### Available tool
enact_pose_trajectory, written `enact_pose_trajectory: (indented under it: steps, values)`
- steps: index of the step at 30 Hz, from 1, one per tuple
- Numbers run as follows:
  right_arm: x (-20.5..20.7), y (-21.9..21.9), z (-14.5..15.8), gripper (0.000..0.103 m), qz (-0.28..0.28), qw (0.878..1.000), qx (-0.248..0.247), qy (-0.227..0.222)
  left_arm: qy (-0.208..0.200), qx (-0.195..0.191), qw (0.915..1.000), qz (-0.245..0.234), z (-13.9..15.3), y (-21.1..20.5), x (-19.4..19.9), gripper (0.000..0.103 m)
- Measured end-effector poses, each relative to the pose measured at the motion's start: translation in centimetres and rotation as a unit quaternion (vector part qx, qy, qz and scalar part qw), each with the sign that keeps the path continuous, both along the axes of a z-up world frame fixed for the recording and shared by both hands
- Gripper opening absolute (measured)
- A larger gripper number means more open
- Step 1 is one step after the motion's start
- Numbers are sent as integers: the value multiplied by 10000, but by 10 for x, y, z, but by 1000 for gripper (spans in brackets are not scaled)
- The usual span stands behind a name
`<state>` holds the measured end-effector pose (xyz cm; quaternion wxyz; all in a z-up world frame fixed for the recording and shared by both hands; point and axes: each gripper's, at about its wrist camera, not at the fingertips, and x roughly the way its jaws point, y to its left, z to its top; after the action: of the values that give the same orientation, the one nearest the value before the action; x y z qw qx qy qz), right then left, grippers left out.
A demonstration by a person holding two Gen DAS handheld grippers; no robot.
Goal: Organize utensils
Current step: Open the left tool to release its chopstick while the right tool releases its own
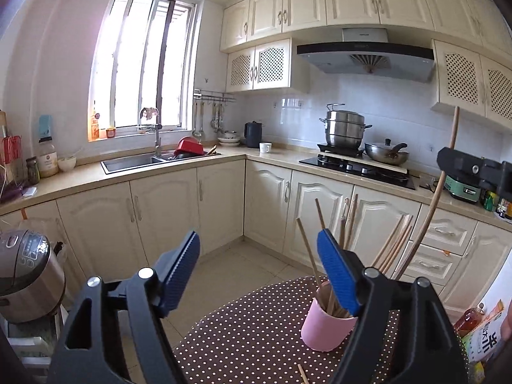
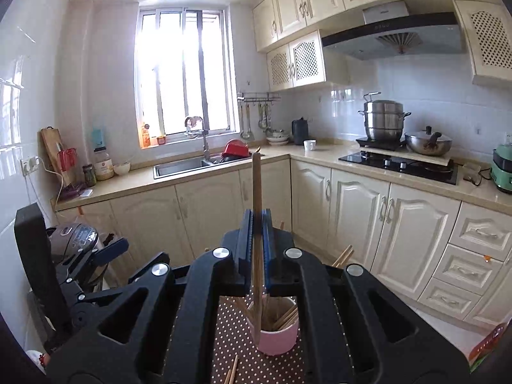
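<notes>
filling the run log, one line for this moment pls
left tongs open, empty | right tongs shut on wooden utensil | its lower end in pink cup

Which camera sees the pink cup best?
The left wrist view shows the pink cup best: its whole side stands clear on the dotted tablecloth, with chopsticks fanning out. In the right wrist view, the right gripper, shut on a long wooden utensil, frames the cup and hides part.

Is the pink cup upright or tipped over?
Upright: the pink cup stands on the dotted tablecloth, mouth up, with chopsticks sticking out.
</notes>
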<state>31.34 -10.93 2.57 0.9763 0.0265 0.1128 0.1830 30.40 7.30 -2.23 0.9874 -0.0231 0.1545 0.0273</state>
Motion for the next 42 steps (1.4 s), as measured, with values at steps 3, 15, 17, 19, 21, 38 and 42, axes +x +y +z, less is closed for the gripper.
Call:
enact_pose_trajectory:
  steps: [3, 15, 17, 19, 21, 38, 42]
  values:
    - [2, 2, -1, 6, -105, 9999, -8, -99, 73, -71, 9999, 9, -4, 7, 4, 74]
    - [7, 6, -7, 6, -463, 9976, -118, -506, 254, -195, 9995, -22, -16, 20, 18, 74]
    - [8, 9, -12, 6, -461, 9973, -172, -539, 276, -164, 9995, -25, -18, 20, 19, 74]
    - [11, 10, -17, 6, -463, 9975, -193, -494, 297, -144, 9994, -52, -21, 19, 20, 74]
    - [14, 10, -24, 6, -451, 9978, -205, -436, 317, -122, 9994, -57, -22, 18, 22, 74]
    - [24, 13, -77, 6, -224, 9983, -256, 481, 497, -96, 9985, -193, -33, 14, 24, 74]
    - [27, 14, -84, 6, -220, 9974, -288, 622, 514, -37, 9984, -215, -32, 11, 20, 74]
